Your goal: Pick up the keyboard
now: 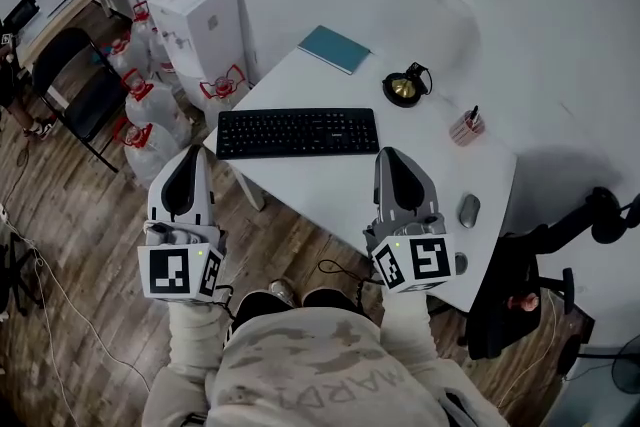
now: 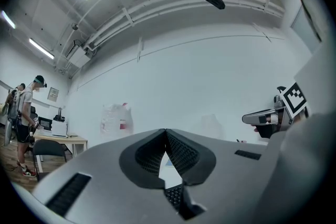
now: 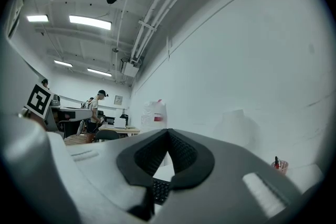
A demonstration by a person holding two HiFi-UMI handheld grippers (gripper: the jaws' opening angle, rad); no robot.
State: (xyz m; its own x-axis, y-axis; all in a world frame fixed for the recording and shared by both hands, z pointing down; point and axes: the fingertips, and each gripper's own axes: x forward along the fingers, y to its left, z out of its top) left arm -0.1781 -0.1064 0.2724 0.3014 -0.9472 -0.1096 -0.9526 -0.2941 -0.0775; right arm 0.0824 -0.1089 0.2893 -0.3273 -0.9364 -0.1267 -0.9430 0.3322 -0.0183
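Observation:
A black keyboard point(image 1: 298, 132) lies flat near the front left edge of the white table point(image 1: 340, 190). My left gripper point(image 1: 190, 156) hovers just off the table's left corner, short of the keyboard's left end. My right gripper point(image 1: 391, 157) is over the table by the keyboard's right end. Both are shut with nothing held. In the left gripper view the pads meet at the left gripper's point(image 2: 166, 135) tip, and keyboard keys point(image 2: 174, 195) show below. The right gripper view shows the right gripper's point(image 3: 168, 134) pads together and a strip of keyboard point(image 3: 160, 190).
On the table are a teal notebook point(image 1: 335, 48), a round black and gold object point(image 1: 404, 89), a pen cup point(image 1: 466, 126) and a grey mouse point(image 1: 468, 210). Water bottles point(image 1: 150, 105) and a white box point(image 1: 205, 30) stand left. A black chair point(image 1: 530, 285) is right.

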